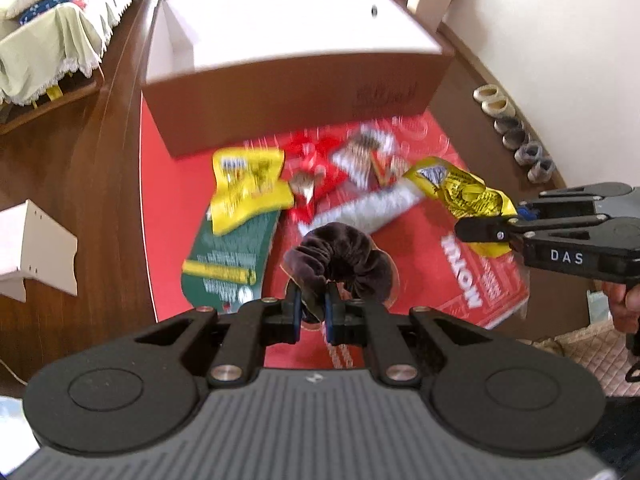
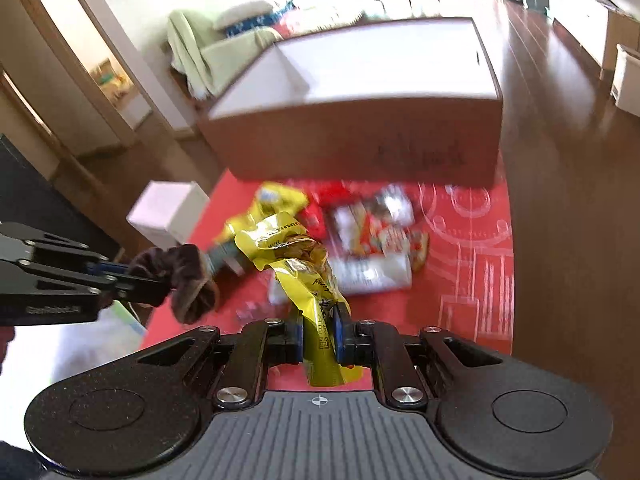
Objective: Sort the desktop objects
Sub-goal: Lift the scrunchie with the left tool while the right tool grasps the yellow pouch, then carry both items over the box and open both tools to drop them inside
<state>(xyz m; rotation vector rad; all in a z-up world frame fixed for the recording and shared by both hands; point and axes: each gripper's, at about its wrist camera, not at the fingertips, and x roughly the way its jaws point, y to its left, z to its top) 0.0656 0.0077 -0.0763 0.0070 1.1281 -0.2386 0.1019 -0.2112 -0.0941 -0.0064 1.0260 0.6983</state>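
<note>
**Ana:** Both tongs are loaded! Left gripper (image 1: 312, 300) is clenched on a dark brown velvet scrunchie (image 1: 340, 256), lifted clear of the red printed mat (image 1: 472, 216). Right gripper (image 2: 318, 328) is pinched tight on a crinkled yellow foil snack wrapper (image 2: 296, 256), also up in the air.

**Ben:** And the brown cardboard box with the white divided interior (image 1: 288, 80)?

**Ana:** It stands at the far edge of the mat, open on top. What shows of the inside is bare white, though much of it is hidden or washed out.

**Ben:** So how much is left?

**Ana:** Plenty, by my reading. On the mat lie another yellow packet (image 1: 248, 188), a green pouch (image 1: 228, 260), red and white sachets (image 1: 360, 160) and a pale grey tube-shaped pack (image 1: 372, 208), all heaped together just short of the box. Motion blur hides the labels.

**Ben:** Verdict?

**Ana:** Two items in transit, a pile waiting. Somewhere mid-sort, I'd say.
</note>
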